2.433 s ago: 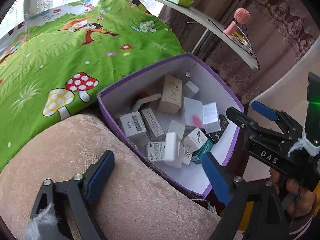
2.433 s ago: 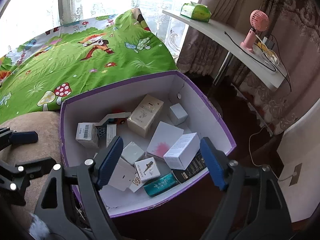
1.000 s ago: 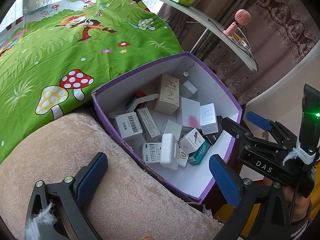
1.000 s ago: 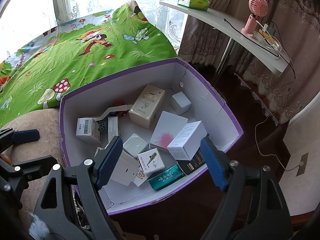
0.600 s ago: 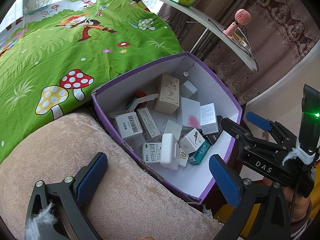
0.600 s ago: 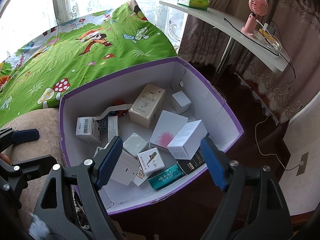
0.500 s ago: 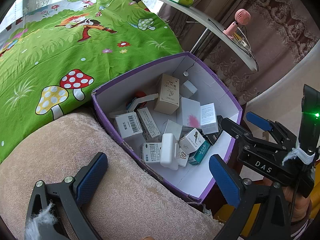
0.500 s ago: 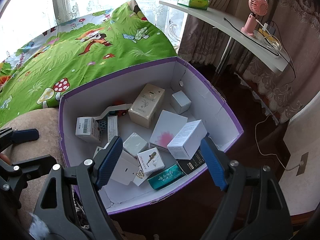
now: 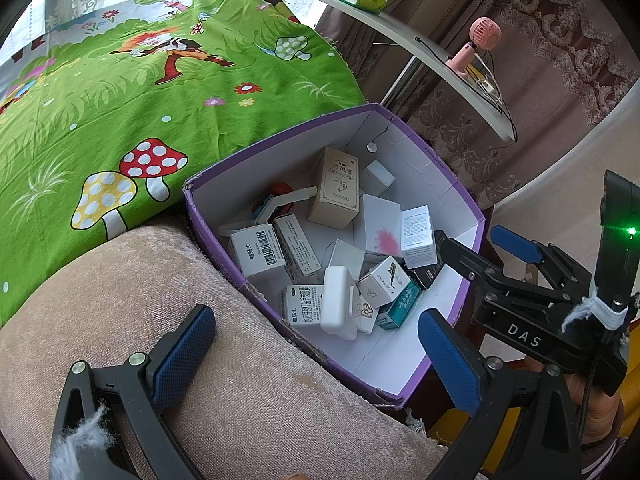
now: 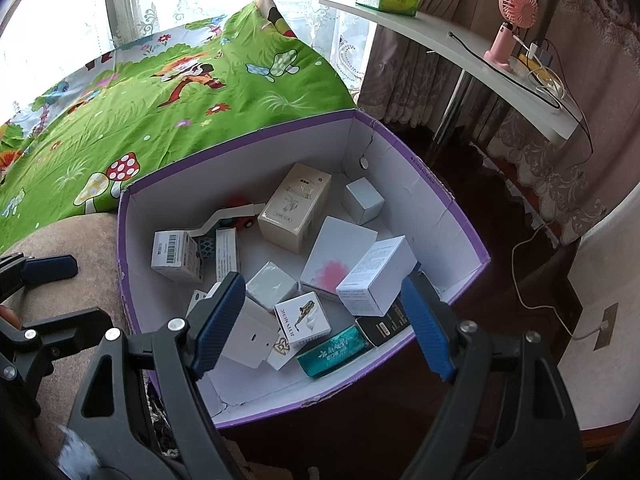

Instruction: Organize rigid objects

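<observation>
Small boxes (image 10: 304, 320) are heaped in a purple box (image 10: 460, 220), directly below and ahead of the right gripper (image 10: 324, 320), which is held wide open and empty; the left gripper (image 9: 316, 352), likewise open and empty, is held farther off, over a cushion (image 9: 200, 380).

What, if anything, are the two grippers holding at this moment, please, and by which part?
Nothing is held. The left gripper and the right gripper both stand open above the purple box of small cartons, with nothing between their fingers.
</observation>
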`<state>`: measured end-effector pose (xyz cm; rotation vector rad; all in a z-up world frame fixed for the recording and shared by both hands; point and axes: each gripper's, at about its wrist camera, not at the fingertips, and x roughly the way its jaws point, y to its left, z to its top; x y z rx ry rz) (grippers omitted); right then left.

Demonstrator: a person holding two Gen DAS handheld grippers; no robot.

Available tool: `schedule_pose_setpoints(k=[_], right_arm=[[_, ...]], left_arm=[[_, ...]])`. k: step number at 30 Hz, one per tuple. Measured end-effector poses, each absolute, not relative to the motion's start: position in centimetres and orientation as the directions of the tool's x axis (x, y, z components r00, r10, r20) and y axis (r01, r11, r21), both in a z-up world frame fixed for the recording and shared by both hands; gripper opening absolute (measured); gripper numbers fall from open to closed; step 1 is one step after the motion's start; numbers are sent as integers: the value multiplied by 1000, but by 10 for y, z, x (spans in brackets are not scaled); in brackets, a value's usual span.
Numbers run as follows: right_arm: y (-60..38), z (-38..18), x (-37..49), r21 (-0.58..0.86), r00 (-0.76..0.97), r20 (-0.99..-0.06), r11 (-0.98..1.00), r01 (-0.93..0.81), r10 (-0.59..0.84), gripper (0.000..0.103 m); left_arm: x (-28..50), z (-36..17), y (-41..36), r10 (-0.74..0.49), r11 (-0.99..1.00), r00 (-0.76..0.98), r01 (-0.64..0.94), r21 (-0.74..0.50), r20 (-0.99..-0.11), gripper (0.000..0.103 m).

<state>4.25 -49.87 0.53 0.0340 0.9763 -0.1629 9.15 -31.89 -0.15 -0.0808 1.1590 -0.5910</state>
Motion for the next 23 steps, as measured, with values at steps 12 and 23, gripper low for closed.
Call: schedule_pose_setpoints(k=[12,23], right_arm=[[-497,3,42,-39,544,-831,988,151,-117,82],[-497,1,42,-38,541,-833,987,154,-117,82]], left_arm=[[92,-2,-319,-477,846,267,397,-356,-837,102],[89,-2,-321,-471,844,278,418,-336,-837,103]])
